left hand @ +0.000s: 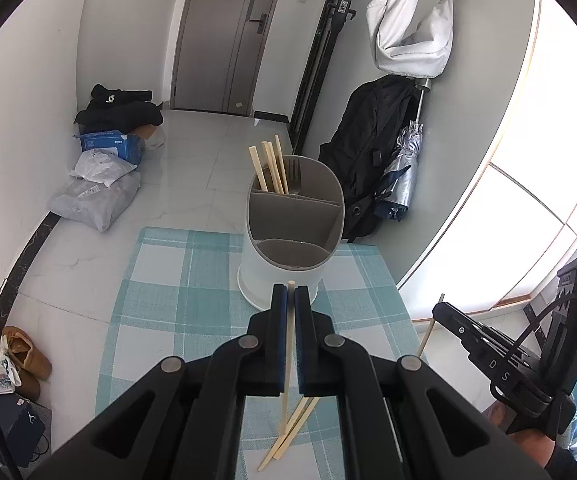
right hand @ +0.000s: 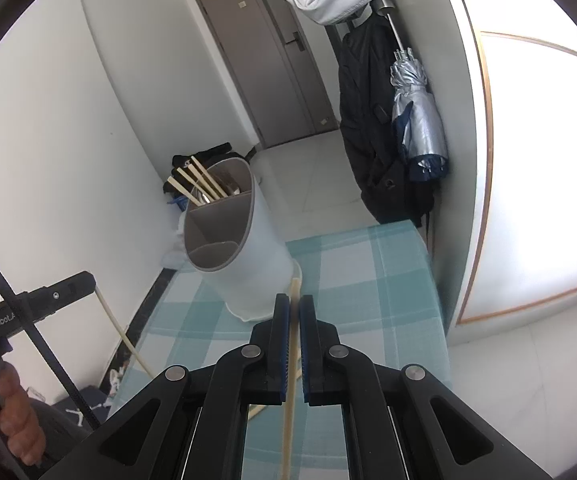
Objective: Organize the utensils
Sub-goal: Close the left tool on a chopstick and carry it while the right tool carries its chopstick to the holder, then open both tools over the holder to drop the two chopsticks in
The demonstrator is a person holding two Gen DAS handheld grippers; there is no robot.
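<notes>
Clamped in the left gripper (left hand: 290,292), a chopstick (left hand: 287,360) points at the holder (left hand: 288,232) just beyond; a tilt could knock its rim. Loose chopsticks (left hand: 288,432) lie near.

Right gripper (right hand: 294,304) pinches another chopstick (right hand: 290,380); tabletop (right hand: 408,280) edge runs close right, leaving little room.

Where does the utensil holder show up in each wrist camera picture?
Left wrist: the holder stands at centre, just beyond the left gripper, on the checked cloth.
Right wrist: the holder is left of centre, ahead of the right gripper.
Shared landmark: the silver umbrella at the wall.
</notes>
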